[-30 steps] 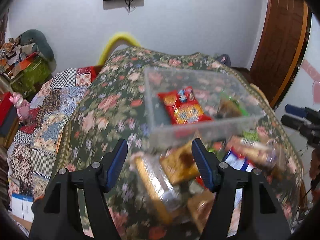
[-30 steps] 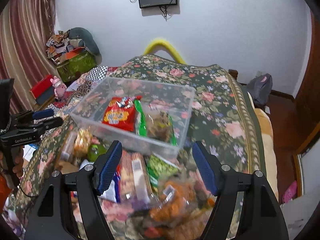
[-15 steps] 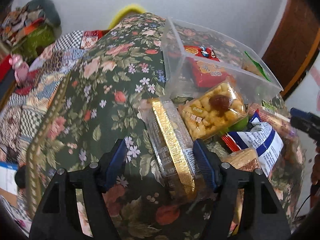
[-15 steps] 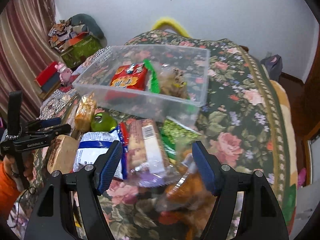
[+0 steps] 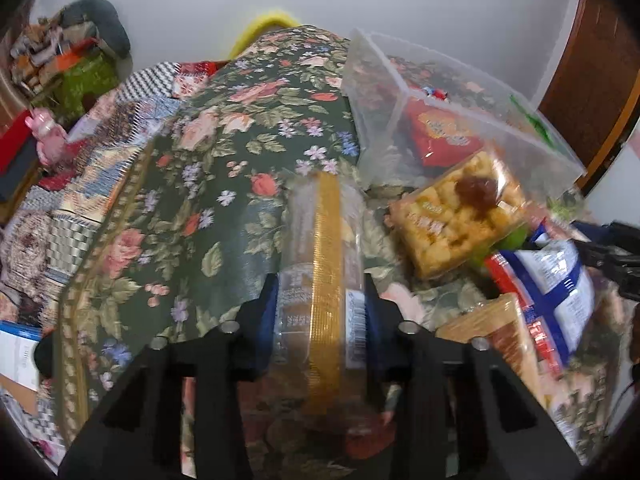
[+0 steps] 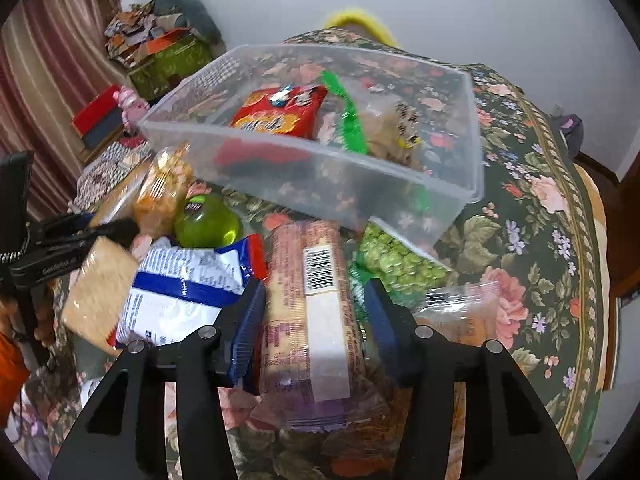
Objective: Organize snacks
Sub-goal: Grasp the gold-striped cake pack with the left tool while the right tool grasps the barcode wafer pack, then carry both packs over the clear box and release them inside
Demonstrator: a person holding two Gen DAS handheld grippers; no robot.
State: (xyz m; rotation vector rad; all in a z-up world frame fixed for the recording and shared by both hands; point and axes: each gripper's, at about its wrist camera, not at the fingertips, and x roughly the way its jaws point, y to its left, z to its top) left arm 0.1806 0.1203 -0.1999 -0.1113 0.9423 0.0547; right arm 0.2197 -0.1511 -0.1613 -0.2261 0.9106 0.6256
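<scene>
In the left wrist view my left gripper [image 5: 320, 300] straddles a long clear cookie pack with a gold strip [image 5: 326, 264] lying on the floral cloth; the blue pads sit against its sides. In the right wrist view my right gripper [image 6: 314, 312] straddles a long biscuit pack with a barcode [image 6: 308, 300]; its pads are close to both sides. A clear plastic bin [image 6: 400, 184] behind holds a red snack bag [image 6: 280, 114], a green pack and a brownish bag. The bin also shows in the left wrist view [image 5: 380, 80].
Loose snacks lie in front of the bin: a blue-and-white bag [image 6: 180, 292], a cracker pack [image 6: 100, 292], a green jelly cup [image 6: 208, 220], a green pea bag [image 6: 396, 260], a yellow puffed-snack pack [image 5: 460, 216]. The bed edge drops off left [image 5: 68, 320].
Both grippers have dropped down and forward onto the snack pile. The left jaws have narrowed around the gold-strip pack; the right jaws have narrowed around the barcode pack.
</scene>
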